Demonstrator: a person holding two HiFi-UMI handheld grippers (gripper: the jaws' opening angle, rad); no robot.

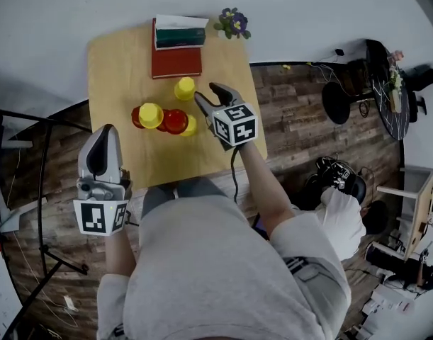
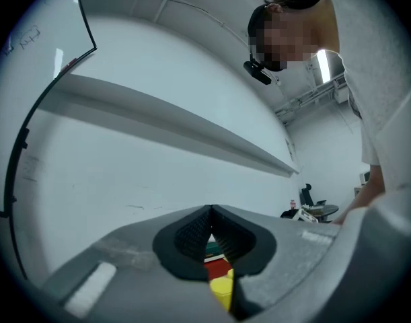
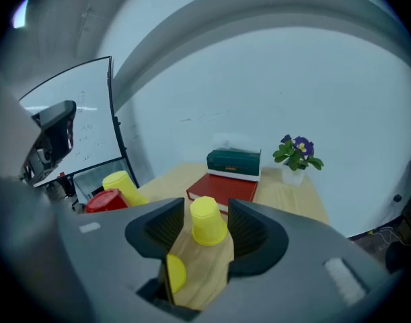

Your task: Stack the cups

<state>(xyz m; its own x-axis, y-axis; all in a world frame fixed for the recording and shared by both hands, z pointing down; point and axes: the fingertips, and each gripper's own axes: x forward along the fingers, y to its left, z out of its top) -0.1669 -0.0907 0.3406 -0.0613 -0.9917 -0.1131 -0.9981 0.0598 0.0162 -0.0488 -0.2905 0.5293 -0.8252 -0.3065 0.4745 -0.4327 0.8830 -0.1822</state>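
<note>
One yellow cup (image 1: 185, 88) ahead of spread right gripper (image 1: 210, 95), open tabletop (image 1: 159, 163) nearside.

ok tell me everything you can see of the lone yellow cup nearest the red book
The yellow cup is plain and looks like plastic, with a slightly faceted wall. It stands upside down, mouth on the wooden table and narrower base up, apart from the other cups and just in front of the red book. The right gripper points at it with jaws open. Only the table touches it.
</note>
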